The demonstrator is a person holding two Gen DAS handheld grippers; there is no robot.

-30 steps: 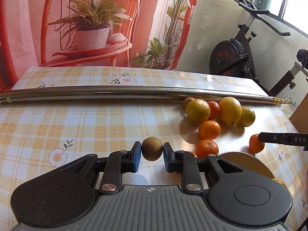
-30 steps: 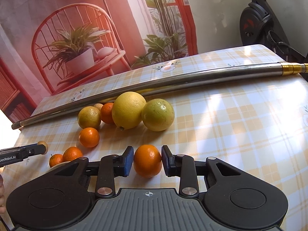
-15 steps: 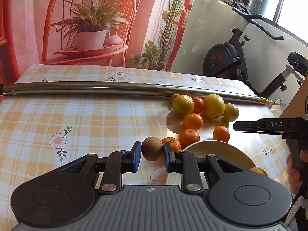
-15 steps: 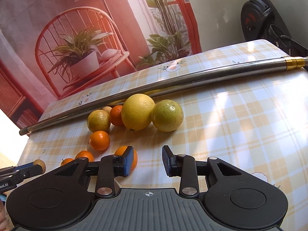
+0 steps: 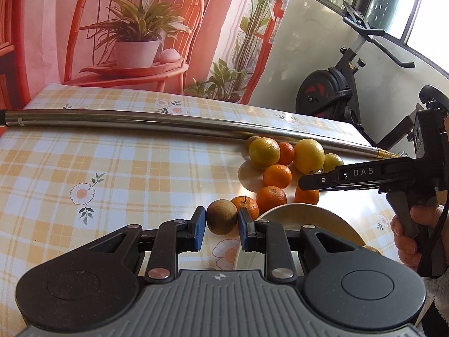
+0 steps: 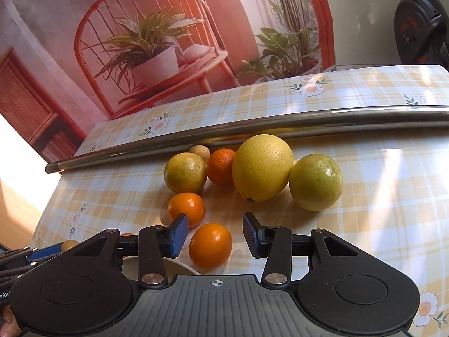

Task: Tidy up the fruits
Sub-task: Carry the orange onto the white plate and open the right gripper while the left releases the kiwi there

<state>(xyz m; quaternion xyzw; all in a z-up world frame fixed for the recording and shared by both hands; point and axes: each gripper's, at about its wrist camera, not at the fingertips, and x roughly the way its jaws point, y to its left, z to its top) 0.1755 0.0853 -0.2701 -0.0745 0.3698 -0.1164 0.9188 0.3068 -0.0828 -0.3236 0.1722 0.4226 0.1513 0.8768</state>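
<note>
left gripper (image 5: 221, 226) clamps a brown fruit (image 5: 221, 216) beside the plate (image 5: 294, 216) for delivery; right gripper (image 6: 214, 234), jaws opening, frames an orange (image 6: 210, 245) untouched.

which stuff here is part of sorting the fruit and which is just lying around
Part of the job:
brown fruit in the left gripper
small oranges
big yellow citrus
cream plate
right gripper, jaws opening

Just lying about:
metal pole
exercise bike
floral tablecloth
</note>
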